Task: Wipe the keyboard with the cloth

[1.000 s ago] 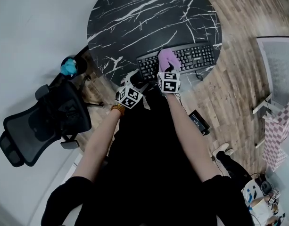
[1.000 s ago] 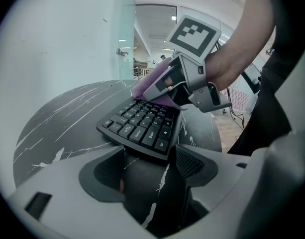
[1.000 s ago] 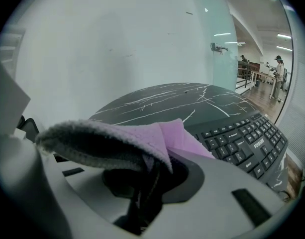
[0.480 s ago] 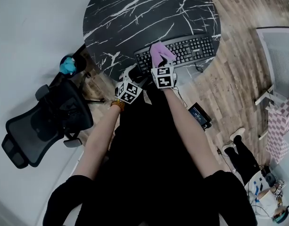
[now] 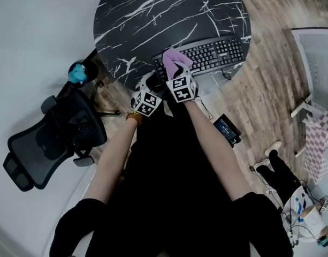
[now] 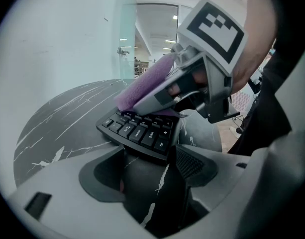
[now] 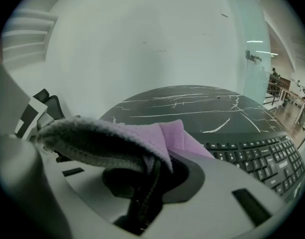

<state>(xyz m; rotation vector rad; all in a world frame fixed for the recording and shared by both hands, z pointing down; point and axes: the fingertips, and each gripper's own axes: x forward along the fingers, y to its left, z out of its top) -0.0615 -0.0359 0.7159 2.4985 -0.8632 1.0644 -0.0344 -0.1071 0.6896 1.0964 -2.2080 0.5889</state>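
Cloth [image 5: 173, 59] is clamped in the right gripper [image 5: 176, 71] over the keyboard [image 5: 213, 55]; the left gripper [image 5: 150, 83] has jaws apart, empty.

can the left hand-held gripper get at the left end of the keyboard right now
Probably yes. The left hand-held gripper is open and empty, the keyboard corner just ahead with only bare table between. The right hand-held gripper with the cloth crowds the keys above it.
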